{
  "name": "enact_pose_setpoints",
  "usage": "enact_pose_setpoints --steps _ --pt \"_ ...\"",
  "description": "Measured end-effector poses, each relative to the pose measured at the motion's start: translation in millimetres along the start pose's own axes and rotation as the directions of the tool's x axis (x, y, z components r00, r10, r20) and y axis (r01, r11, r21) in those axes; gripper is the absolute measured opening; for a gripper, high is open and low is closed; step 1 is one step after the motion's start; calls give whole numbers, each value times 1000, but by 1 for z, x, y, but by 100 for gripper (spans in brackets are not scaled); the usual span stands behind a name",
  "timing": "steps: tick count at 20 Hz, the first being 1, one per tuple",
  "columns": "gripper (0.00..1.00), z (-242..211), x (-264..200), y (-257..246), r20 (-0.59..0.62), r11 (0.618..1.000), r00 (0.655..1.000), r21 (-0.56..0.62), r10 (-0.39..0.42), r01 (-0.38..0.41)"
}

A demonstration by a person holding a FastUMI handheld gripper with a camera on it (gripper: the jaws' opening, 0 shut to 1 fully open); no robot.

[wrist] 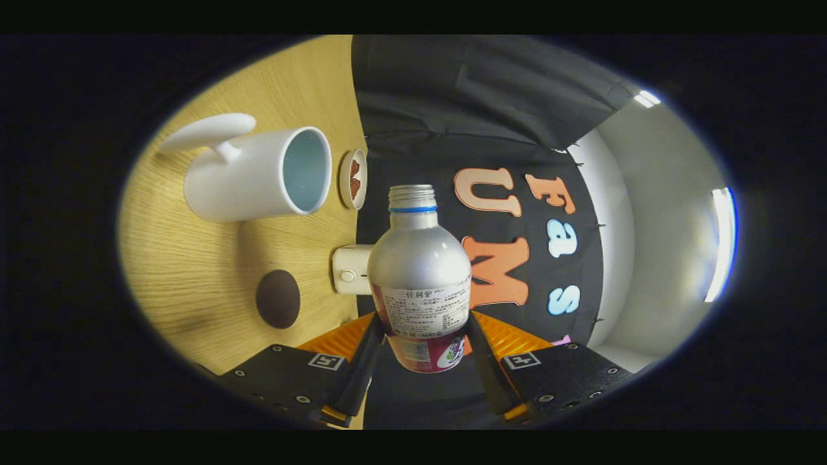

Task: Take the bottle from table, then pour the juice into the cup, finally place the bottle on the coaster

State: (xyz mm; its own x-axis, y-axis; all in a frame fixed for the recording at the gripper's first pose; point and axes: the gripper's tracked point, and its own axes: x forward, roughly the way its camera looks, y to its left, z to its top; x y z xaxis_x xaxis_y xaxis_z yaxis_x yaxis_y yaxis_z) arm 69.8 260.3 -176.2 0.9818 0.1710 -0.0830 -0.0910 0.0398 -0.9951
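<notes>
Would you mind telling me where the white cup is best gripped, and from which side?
Grip the white cup across its plain round wall, coming from the side away from its handle. The gripper is shut on the bottle now.

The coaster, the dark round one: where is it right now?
In the gripper view the coaster lies flat on the wooden table, apart from the white cup and beside the bottle, which the gripper holds.

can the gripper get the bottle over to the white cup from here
Probably yes. The gripper has its jaws shut on the silver metal bottle, uncapped and rolled sideways. The big white ceramic cup stands beyond on the wooden table, with nothing between them.
</notes>
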Motion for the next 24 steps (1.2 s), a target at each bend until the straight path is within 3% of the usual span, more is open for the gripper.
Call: enact_pose_setpoints --steps 8,24 --pt "74 1 2 -2 19 994 1000 -110 -12 14" --pt "74 1 2 -15 38 985 999 -171 -28 34"
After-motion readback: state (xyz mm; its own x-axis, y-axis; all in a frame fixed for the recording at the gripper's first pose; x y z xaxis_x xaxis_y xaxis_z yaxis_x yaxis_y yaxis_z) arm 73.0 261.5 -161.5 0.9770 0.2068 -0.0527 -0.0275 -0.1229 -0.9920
